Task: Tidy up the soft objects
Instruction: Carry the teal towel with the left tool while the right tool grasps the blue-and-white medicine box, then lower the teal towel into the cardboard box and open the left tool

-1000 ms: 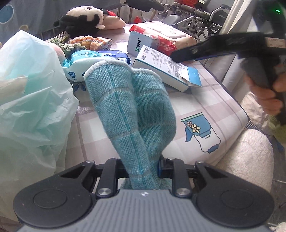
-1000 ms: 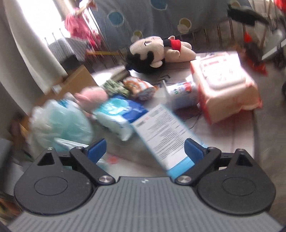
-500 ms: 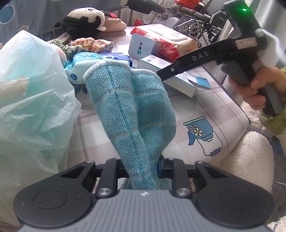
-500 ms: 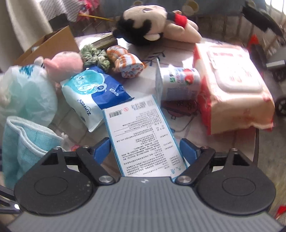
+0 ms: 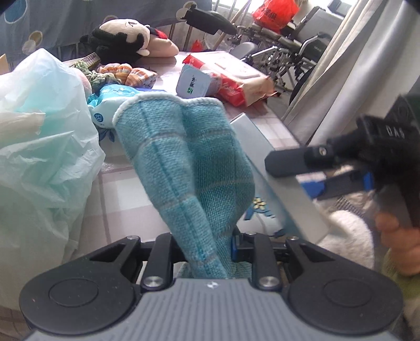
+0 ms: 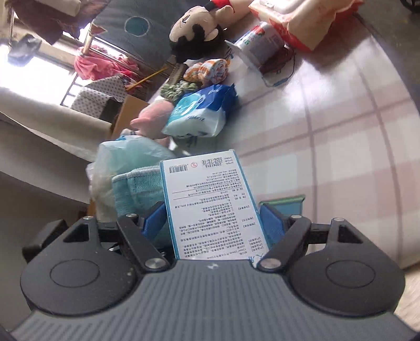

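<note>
Left gripper (image 5: 207, 246): fingers pinched narrow on a teal cloth (image 5: 189, 168) that stands up above the checked table (image 5: 123, 194).
Right gripper (image 6: 214, 220): blue pads (image 6: 155, 217) pressed to both long sides of a printed box (image 6: 210, 207), lifted off the table.
Plastic bag (image 5: 39, 147): on the table, touching the cloth's left side.
Plush doll (image 5: 126, 39): at the table's far edge.

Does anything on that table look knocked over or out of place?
Yes. The yogurt cup lies tipped on its side next to the wipes pack. Also, the task is sorting soft things, yet the right gripper grips a stiff printed box, while the left gripper pinches a teal towel.
</note>
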